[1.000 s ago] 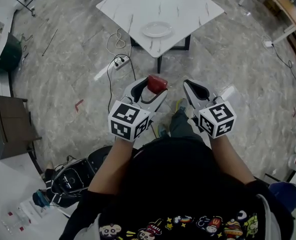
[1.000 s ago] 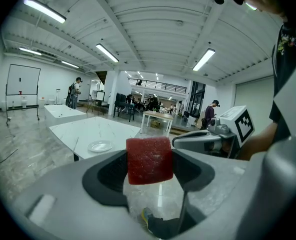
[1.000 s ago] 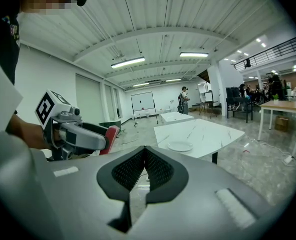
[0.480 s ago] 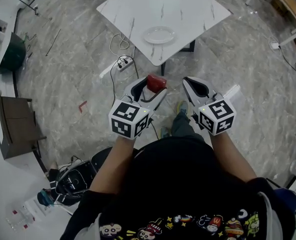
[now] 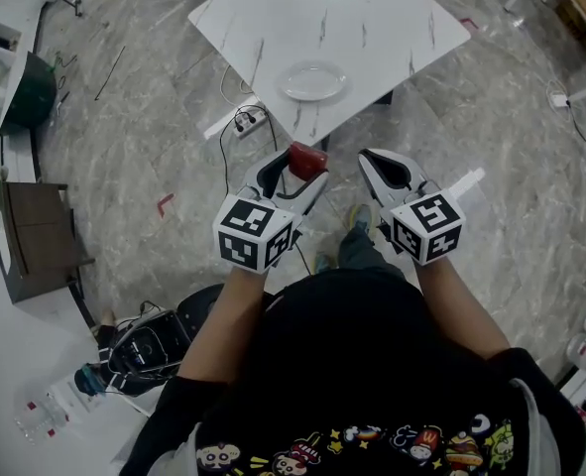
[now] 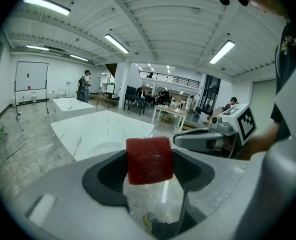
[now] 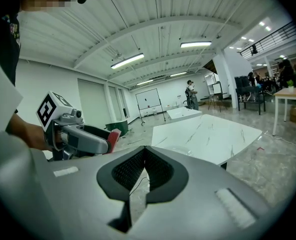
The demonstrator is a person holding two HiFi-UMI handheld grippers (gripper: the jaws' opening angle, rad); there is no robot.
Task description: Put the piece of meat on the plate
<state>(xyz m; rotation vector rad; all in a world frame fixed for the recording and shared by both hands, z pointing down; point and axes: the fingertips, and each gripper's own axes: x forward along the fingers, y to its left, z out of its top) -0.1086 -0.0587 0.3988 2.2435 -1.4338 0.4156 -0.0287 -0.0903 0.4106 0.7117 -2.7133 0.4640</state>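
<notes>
A red cube of meat [image 5: 306,160] [image 6: 149,160] is clamped between the jaws of my left gripper [image 5: 294,170], held in the air over the floor in front of the person. From the right gripper view the meat [image 7: 113,135] shows at the left gripper's tip. A clear glass plate [image 5: 312,80] [image 6: 103,149] lies near the front edge of the white marble table [image 5: 372,18], ahead of both grippers. My right gripper [image 5: 382,172] [image 7: 143,170] is shut and holds nothing, level with the left one.
A power strip with cables [image 5: 245,120] lies on the grey marble floor by the table. A dark stool [image 5: 37,241] stands at the left, a bag [image 5: 149,350] near the person's feet. Further tables [image 7: 289,97] and people stand far off.
The table and plate have drawn closer to the grippers as the person moves toward them. Both grippers keep their pose, the meat still held.
</notes>
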